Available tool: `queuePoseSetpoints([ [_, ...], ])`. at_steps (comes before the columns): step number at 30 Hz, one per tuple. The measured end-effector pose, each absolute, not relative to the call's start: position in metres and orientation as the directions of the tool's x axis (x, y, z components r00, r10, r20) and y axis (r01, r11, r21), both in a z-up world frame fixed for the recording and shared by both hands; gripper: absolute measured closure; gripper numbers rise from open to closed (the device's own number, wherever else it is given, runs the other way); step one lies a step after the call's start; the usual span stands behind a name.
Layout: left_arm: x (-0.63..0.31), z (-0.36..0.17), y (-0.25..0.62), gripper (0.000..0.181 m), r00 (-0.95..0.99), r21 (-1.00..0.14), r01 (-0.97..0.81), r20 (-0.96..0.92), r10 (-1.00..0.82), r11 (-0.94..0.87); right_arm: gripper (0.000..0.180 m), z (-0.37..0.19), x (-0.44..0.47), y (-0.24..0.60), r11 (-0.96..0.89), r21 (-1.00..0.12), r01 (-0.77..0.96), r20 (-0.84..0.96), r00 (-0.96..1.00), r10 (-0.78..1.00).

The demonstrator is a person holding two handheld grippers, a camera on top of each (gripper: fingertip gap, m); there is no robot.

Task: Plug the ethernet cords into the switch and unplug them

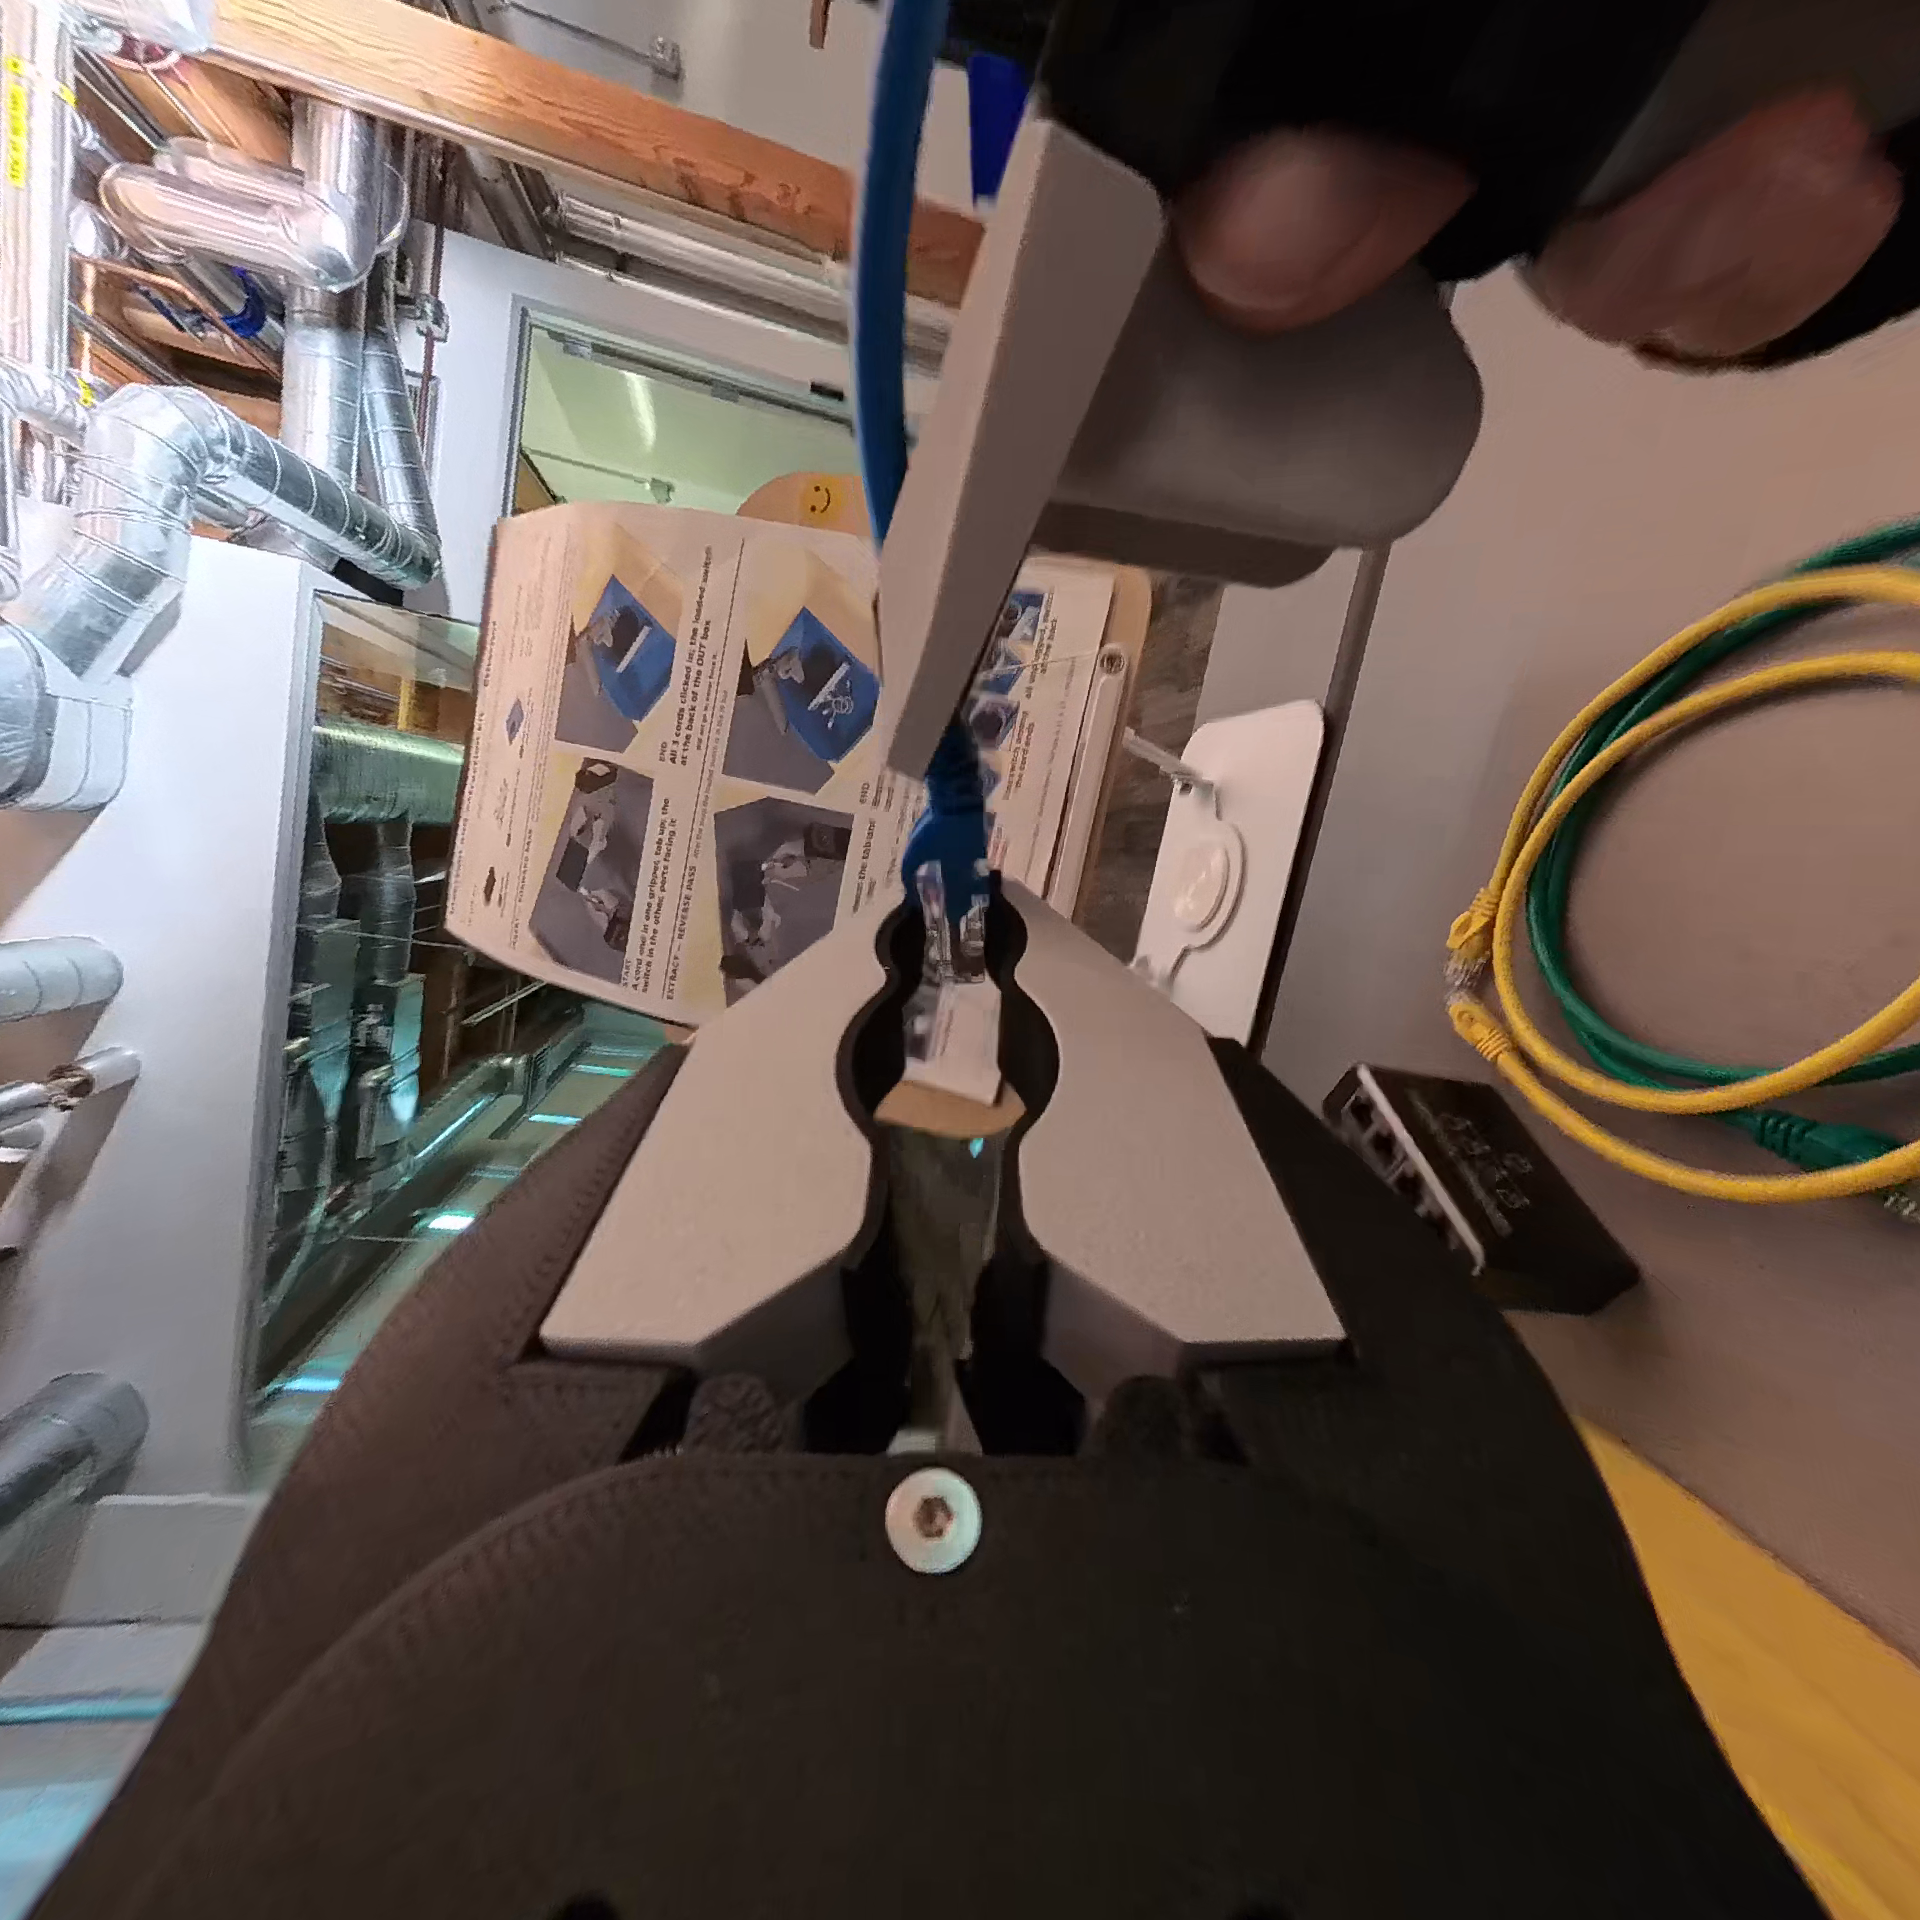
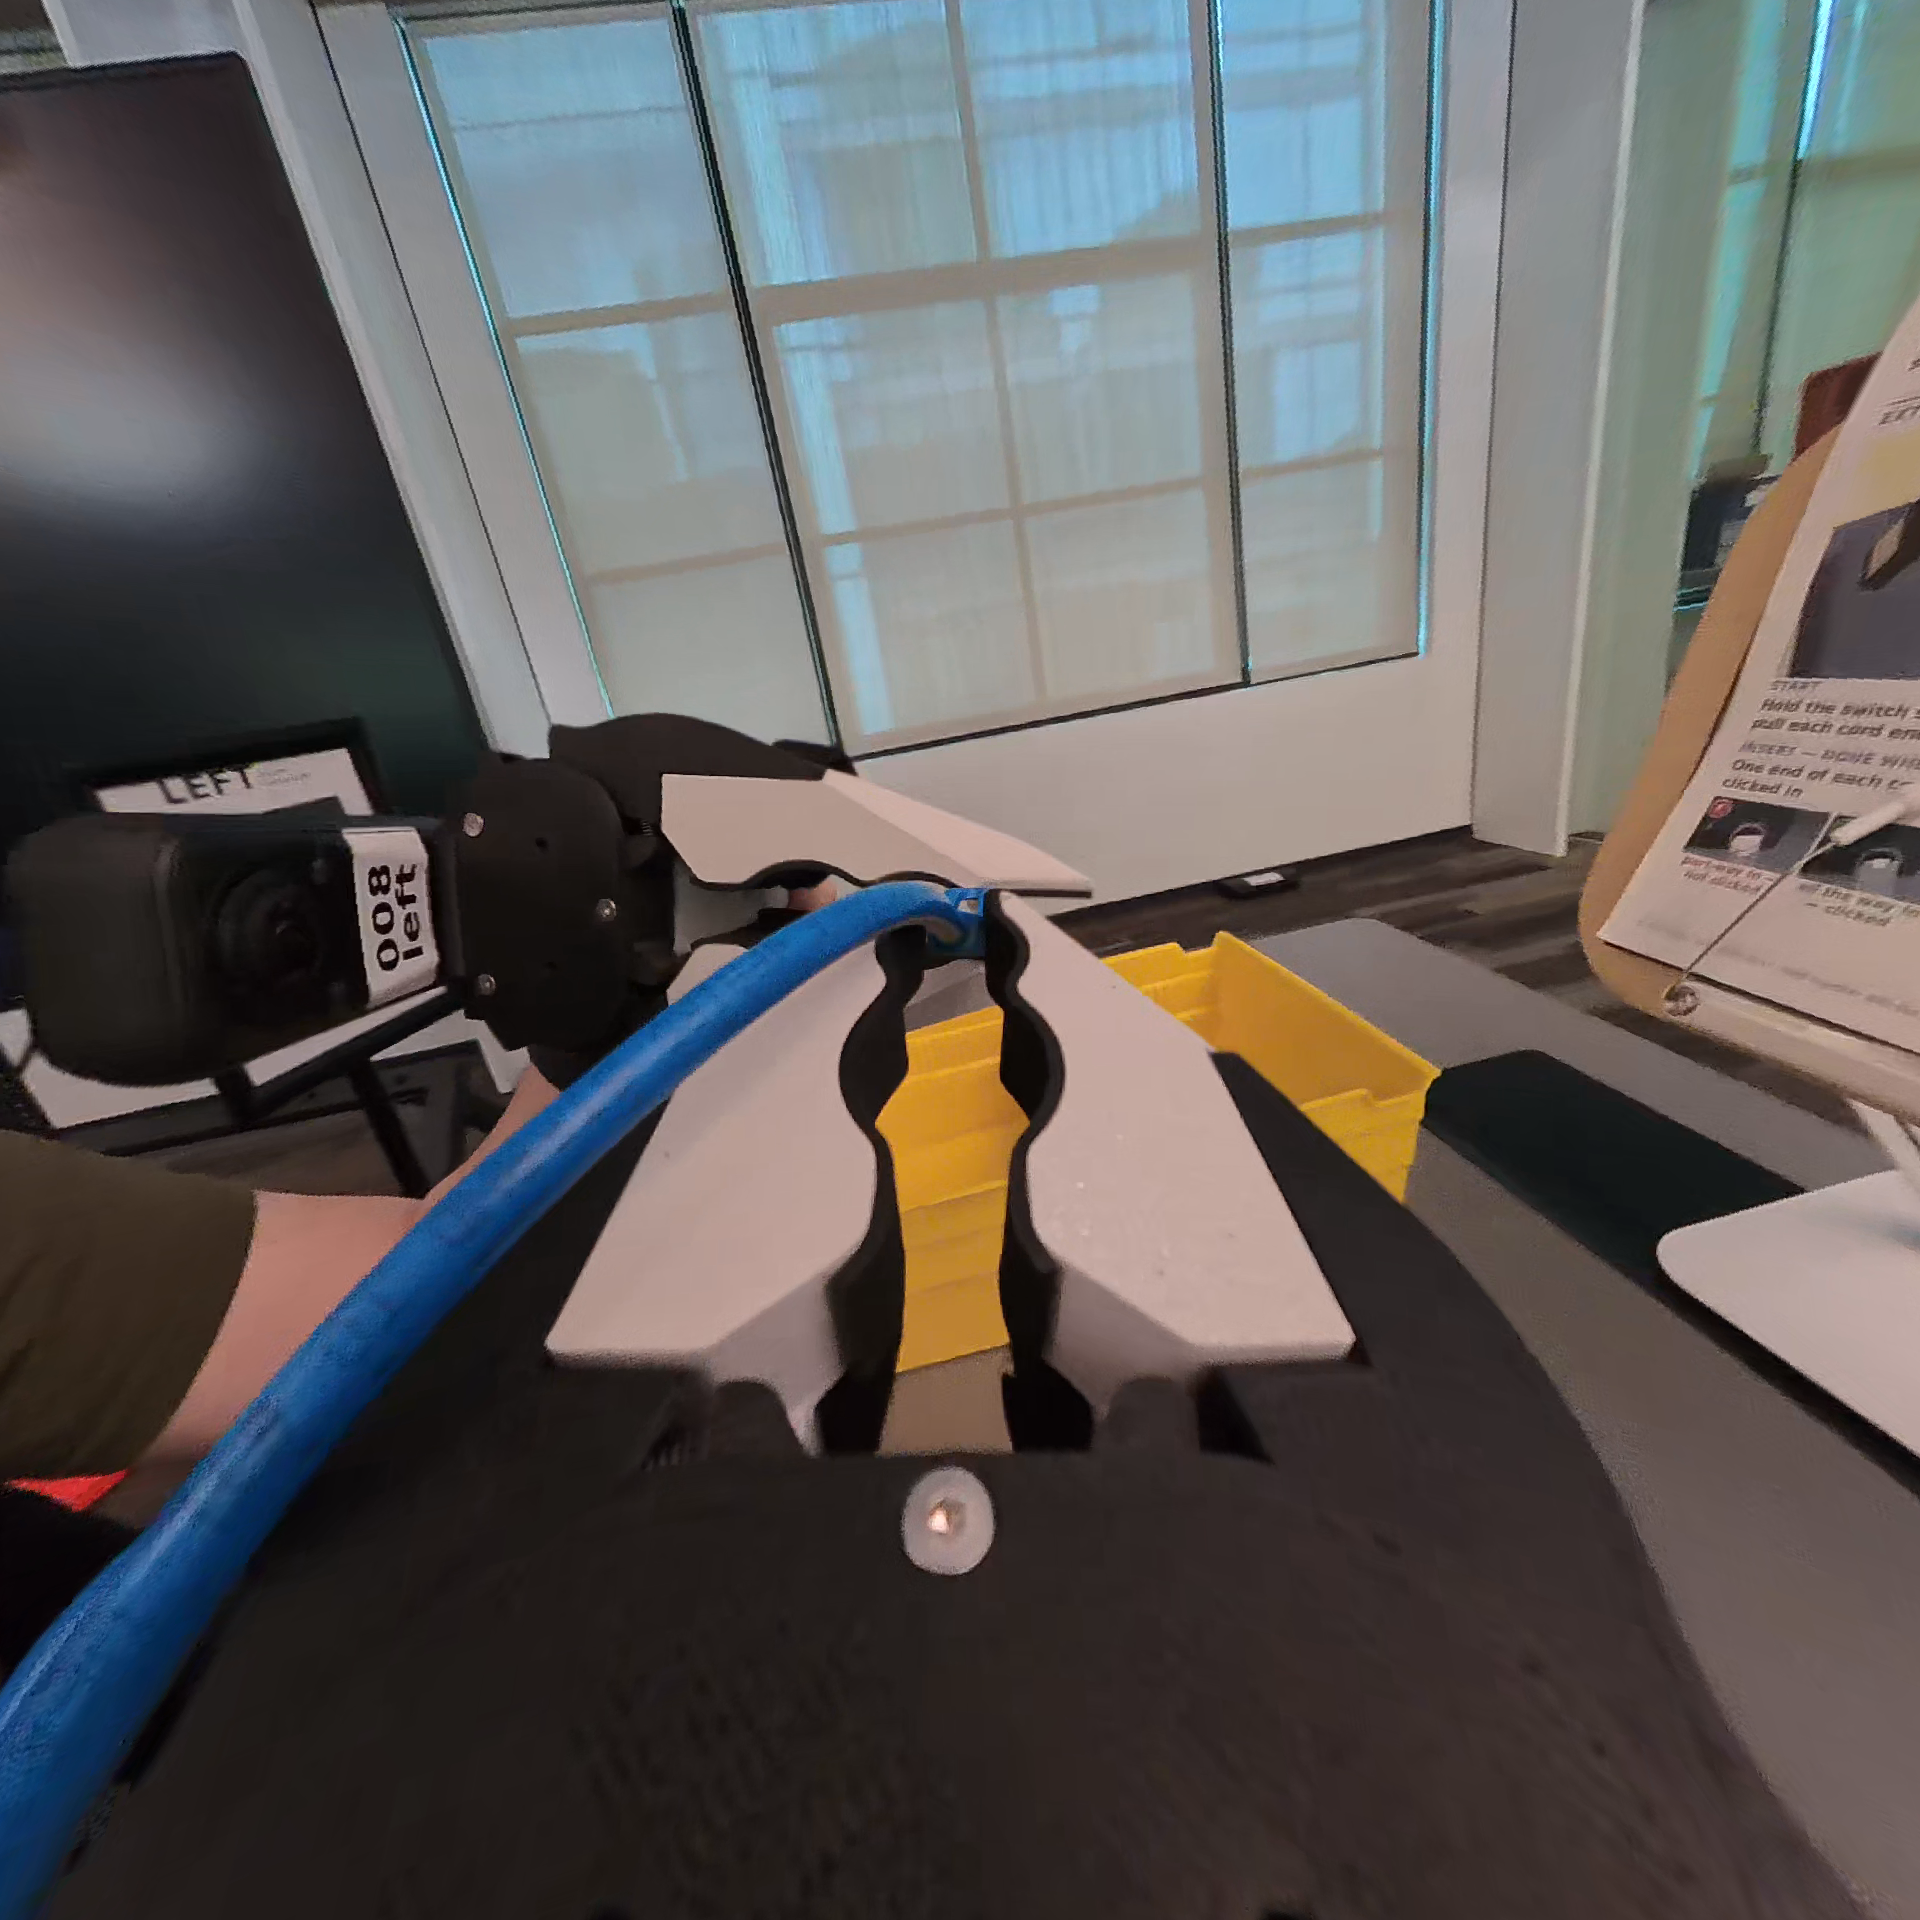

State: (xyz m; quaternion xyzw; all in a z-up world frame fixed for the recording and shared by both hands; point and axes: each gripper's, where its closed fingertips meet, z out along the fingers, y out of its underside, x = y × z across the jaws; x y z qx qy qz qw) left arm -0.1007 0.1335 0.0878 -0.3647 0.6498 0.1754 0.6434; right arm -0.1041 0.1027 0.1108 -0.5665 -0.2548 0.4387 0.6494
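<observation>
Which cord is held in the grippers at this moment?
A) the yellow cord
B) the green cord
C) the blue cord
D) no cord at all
C: the blue cord has its plug end pinched at the tips of the right gripper, and the left gripper closes on the same plug, while the yellow cord and the green cord lie on the grey table beside the black switch.

Matt grey plastic tongs (image 1: pixel 951 914), smooth blue rubbery cord (image 2: pixel 582 1101), glossy yellow plastic bin (image 2: pixel 1309 1081)
</observation>
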Motion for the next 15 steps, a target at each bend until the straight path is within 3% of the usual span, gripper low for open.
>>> queuePoseSetpoints([
  [2, -0.096, 0.092, 0.125, 0.172, 0.152, -0.36, -0.629, -0.926, -0.346, 0.689, 0.172, 0.118, -0.098, 0.099, -0.034, -0.943, -0.331, -0.187, 0.442, 0.877],
  [4, -0.093, 0.098, 0.117, 0.169, 0.214, -0.549, -0.531, -0.824, -0.525, 0.645, 0.173, 0.128, -0.091, 0.093, -0.037, -0.913, -0.405, -0.206, 0.381, 0.901],
  [8, -0.09, 0.12, 0.091, 0.137, 0.192, -0.869, -0.223, -0.484, -0.854, 0.442, 0.173, 0.144, -0.08, 0.077, 0.023, -0.875, -0.484, -0.139, 0.295, 0.945],
  [9, -0.09, 0.124, 0.086, 0.128, 0.152, -0.916, -0.164, -0.389, -0.908, 0.365, 0.173, 0.148, -0.078, 0.072, 0.036, -0.863, -0.504, -0.118, 0.271, 0.955],
  [12, -0.087, 0.13, 0.066, 0.127, -0.037, -0.992, -0.05, -0.115, -0.993, 0.117, 0.173, 0.152, -0.08, 0.061, 0.063, -0.856, -0.513, -0.062, 0.224, 0.973],
  [15, -0.087, 0.133, 0.054, 0.146, -0.182, -0.998, -0.019, 0.055, -0.982, -0.053, 0.178, 0.152, -0.084, 0.055, 0.135, -0.861, -0.49, 0.013, 0.244, 0.97],
])
